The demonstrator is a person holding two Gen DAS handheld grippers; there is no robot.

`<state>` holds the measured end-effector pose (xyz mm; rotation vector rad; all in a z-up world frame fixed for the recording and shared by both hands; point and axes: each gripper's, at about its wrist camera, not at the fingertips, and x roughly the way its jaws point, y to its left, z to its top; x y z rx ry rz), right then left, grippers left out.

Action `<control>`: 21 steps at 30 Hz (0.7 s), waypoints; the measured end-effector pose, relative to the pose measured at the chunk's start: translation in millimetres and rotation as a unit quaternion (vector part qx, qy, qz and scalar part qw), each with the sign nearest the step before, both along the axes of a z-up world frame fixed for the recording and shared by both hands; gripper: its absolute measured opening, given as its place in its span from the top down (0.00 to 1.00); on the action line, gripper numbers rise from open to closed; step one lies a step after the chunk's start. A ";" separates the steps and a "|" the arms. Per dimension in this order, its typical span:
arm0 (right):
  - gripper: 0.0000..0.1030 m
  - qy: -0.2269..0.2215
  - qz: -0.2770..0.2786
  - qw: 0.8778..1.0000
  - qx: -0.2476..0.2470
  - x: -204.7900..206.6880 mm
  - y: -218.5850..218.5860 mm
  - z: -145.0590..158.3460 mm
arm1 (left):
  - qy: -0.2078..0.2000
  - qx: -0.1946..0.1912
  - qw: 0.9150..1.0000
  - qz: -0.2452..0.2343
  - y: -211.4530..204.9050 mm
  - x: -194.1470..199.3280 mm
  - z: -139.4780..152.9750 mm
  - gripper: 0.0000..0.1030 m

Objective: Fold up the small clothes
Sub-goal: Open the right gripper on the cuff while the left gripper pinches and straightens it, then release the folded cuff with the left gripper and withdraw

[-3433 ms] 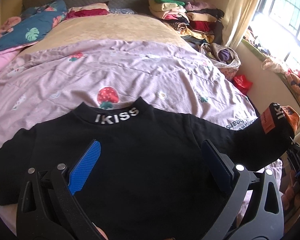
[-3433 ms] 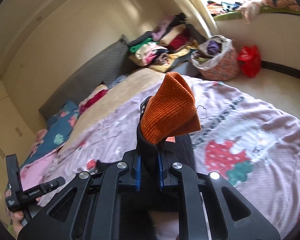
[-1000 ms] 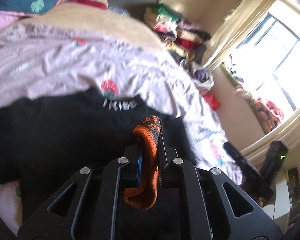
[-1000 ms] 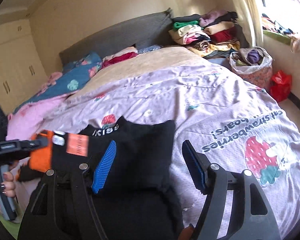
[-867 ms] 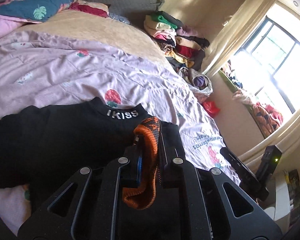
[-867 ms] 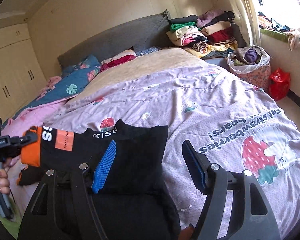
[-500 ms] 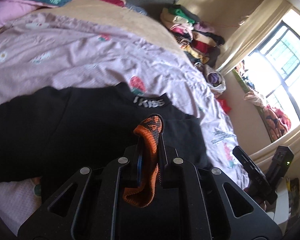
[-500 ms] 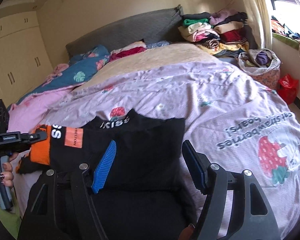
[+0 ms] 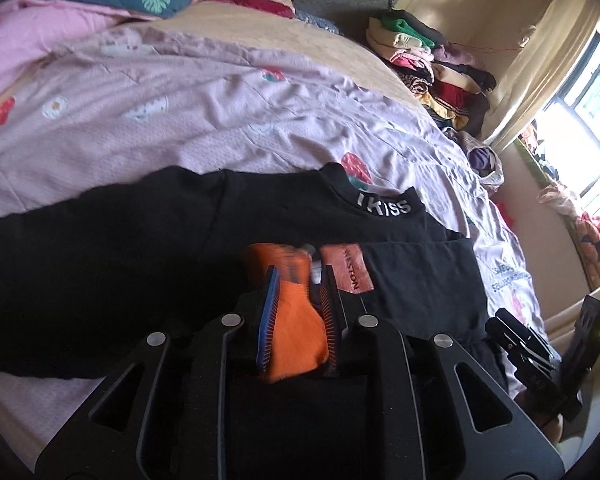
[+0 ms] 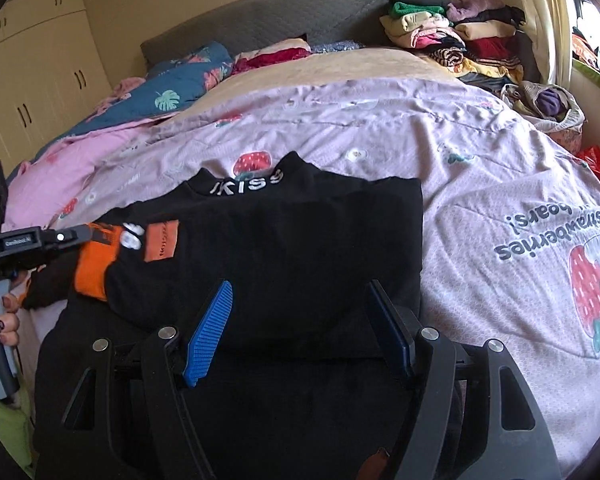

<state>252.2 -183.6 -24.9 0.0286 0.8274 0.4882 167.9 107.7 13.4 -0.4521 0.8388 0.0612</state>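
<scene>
A black sweater (image 10: 292,232) with a white "IKISS" collar lies flat on the bed; it also shows in the left wrist view (image 9: 112,240). Its right sleeve is folded across the chest, ending in an orange cuff (image 10: 96,268) with an orange patch (image 10: 161,242). My left gripper (image 9: 298,280) has its jaws slightly apart around the orange cuff (image 9: 296,332), which sits loose between them with gaps at the pads. My right gripper (image 10: 300,300) is open and empty, hovering over the sweater's lower body.
The lilac strawberry quilt (image 10: 480,184) covers the bed. Pink and blue bedding (image 10: 148,104) lies at the far left. A pile of folded clothes (image 10: 452,36) sits at the far right by the headboard. A bag of clothes (image 10: 548,104) stands beside the bed.
The left gripper carried the cuff across the chest, lowered it onto the sweater and its jaws have loosened on the cuff. The right gripper stayed open above the sweater.
</scene>
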 end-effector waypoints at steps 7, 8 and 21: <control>0.35 0.030 -0.017 0.999 -0.024 8.1 -4.6 -15.0 | 0.031 0.032 0.998 -0.046 -28.5 10.6 -16.8 0.87; 0.35 0.043 -0.024 0.998 -0.033 11.2 -6.1 -20.1 | 0.047 0.036 0.997 -0.051 -31.8 13.1 -25.1 0.87; 0.30 0.068 -0.023 0.997 0.008 7.8 -17.4 -14.1 | 0.072 0.058 0.994 -0.062 -36.7 7.5 -48.9 0.69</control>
